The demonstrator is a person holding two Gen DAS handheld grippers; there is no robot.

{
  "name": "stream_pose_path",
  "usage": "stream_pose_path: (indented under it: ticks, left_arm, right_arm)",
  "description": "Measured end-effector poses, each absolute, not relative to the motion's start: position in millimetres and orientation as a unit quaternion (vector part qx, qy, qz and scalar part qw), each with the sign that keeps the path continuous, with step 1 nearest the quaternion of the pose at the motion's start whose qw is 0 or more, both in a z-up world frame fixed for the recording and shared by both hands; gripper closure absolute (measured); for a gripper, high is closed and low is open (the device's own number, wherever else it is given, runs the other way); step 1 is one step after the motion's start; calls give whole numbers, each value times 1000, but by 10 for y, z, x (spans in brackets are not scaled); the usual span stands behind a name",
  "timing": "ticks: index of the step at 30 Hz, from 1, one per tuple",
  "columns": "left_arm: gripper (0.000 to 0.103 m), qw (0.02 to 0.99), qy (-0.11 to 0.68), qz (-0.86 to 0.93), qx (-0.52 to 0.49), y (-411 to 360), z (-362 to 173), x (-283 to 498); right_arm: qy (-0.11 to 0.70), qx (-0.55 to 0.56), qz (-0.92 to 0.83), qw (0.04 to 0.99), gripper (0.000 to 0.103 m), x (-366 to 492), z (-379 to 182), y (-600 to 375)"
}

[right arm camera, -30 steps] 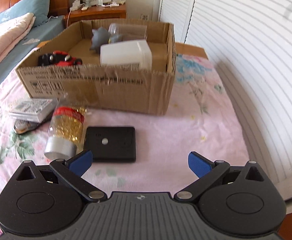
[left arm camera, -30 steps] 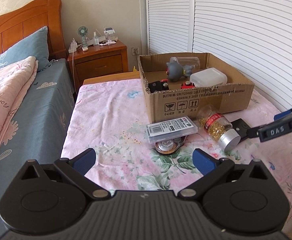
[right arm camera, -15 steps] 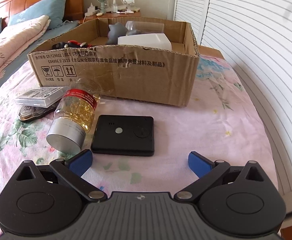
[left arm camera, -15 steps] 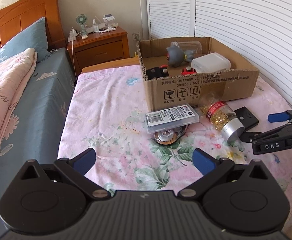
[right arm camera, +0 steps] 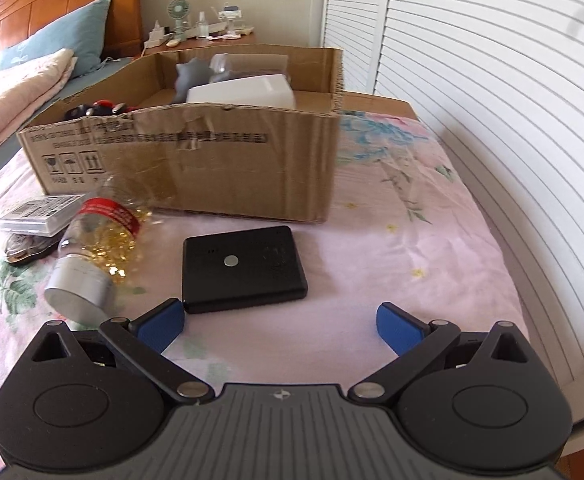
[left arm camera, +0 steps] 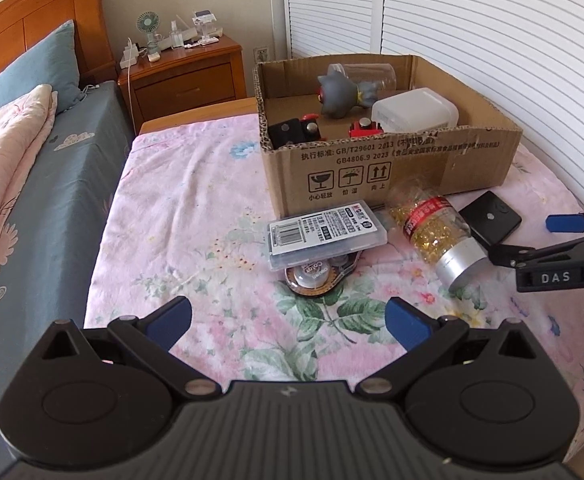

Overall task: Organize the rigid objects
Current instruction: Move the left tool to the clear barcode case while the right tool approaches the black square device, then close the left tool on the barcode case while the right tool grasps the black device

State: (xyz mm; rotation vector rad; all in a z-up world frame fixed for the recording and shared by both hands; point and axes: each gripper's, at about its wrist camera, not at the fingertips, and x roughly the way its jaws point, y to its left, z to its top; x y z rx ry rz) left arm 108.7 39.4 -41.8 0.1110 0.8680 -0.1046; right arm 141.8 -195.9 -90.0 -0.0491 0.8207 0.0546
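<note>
A cardboard box (left arm camera: pixel 392 164) (right arm camera: pixel 195 164) stands on the flowered cloth, holding a grey toy (left arm camera: pixel 342 92), a white container (left arm camera: pixel 414 114) and small red and black toys (left arm camera: pixel 312 130). In front of it lie a clear plastic case (left arm camera: pixel 326 236) on a round tape dispenser (left arm camera: pixel 318 280), a pill bottle (left arm camera: pixel 438 236) (right arm camera: pixel 95 252) on its side, and a flat black device (left arm camera: pixel 490 218) (right arm camera: pixel 243 268). My left gripper (left arm camera: pixel 287 322) is open and empty, short of the case. My right gripper (right arm camera: pixel 279 322) is open, low, just short of the black device.
A bed with blue sheet and pink quilt (left arm camera: pixel 7 168) lies to the left. A wooden nightstand (left arm camera: pixel 187 76) with a fan and small items stands at the back. White louvred doors (left arm camera: pixel 492 32) run along the right. The table's right edge (right arm camera: pixel 532 320) drops off.
My right gripper has dropped lower and moved closer to the black device, its left finger now near the device's corner. The left gripper has pulled back and risen slightly.
</note>
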Motion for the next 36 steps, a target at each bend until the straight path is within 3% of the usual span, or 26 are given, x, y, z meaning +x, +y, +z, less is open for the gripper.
stream_pose_path:
  ticks: [24,26,36]
  left_arm:
    - [1,887,455,-76,-5,309,-749,1911]
    - [10,885,459,-82,-22,357,-780,1924]
    - [10,890,452,-54,-30,583,-788,1890]
  right_arm:
    - [396,-27,32,917,0,1389,-904,-1993]
    - [397,-27,32,917,0,1393,-902,-1991]
    - [402,-35,49,914,0,1452,-895,-1930]
